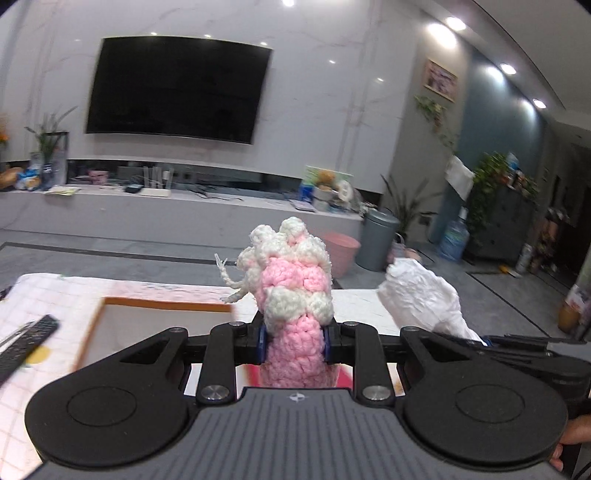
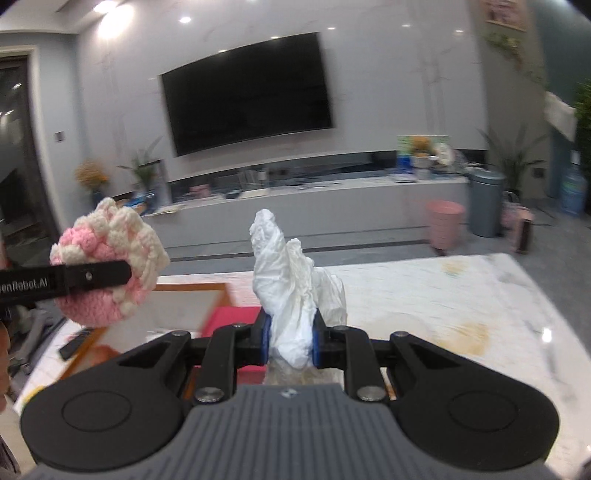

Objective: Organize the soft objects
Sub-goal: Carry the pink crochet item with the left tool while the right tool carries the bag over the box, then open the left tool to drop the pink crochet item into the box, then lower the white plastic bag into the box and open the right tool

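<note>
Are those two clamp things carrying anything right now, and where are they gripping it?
Yes. The left hand-held gripper pinches a pink-and-white crocheted piece around its pink lower part. The right hand-held gripper pinches a crumpled white cloth near its bottom.

We note a dark TV (image 1: 179, 88) on a pale marble-look wall (image 1: 332, 122), above a long cluttered ledge (image 1: 184, 206). Grey floor (image 1: 110, 240); ceiling spotlights (image 1: 455, 23) lit. A grey bin (image 1: 378, 240), pink tub (image 1: 341, 254), and seemingly potted plants (image 1: 495, 192) stand rightward.
</note>
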`<state>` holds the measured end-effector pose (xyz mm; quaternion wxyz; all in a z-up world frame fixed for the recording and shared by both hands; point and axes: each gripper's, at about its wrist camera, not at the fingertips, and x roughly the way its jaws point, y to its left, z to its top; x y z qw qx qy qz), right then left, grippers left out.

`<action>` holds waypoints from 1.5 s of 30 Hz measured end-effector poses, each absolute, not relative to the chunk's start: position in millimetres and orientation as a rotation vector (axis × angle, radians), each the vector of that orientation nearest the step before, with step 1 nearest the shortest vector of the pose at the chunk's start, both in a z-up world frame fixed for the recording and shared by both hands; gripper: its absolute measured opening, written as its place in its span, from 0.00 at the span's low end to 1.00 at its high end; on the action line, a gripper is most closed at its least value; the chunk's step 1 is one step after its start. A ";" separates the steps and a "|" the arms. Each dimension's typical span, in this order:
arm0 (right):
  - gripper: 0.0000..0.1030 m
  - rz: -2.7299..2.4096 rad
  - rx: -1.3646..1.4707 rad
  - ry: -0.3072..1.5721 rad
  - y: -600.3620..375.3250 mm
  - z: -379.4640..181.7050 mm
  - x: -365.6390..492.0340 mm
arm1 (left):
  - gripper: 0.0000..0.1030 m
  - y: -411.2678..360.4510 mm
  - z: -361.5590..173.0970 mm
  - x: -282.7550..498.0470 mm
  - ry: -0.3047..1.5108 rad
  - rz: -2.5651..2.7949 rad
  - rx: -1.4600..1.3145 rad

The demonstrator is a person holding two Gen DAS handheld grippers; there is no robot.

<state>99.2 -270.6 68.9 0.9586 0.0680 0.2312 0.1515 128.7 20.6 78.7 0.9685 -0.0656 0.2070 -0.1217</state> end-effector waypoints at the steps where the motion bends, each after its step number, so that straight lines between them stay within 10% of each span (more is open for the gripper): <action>1: 0.18 0.330 0.138 0.470 -258.6 69.6 102.5 | 0.28 30.0 75.0 128.0 0.419 -0.231 -0.138; 24: 0.18 0.475 -0.020 0.737 -48.9 -13.9 213.7 | 0.30 87.0 -28.8 147.7 0.703 -0.174 -0.011; 34: 0.18 0.412 -0.145 0.807 -25.6 -43.3 246.3 | 0.82 90.0 -21.4 138.6 0.700 -0.137 -0.072; 45: 0.19 0.416 -0.093 0.823 -26.2 -45.0 247.9 | 0.98 123.6 15.1 119.7 0.598 -0.148 -0.244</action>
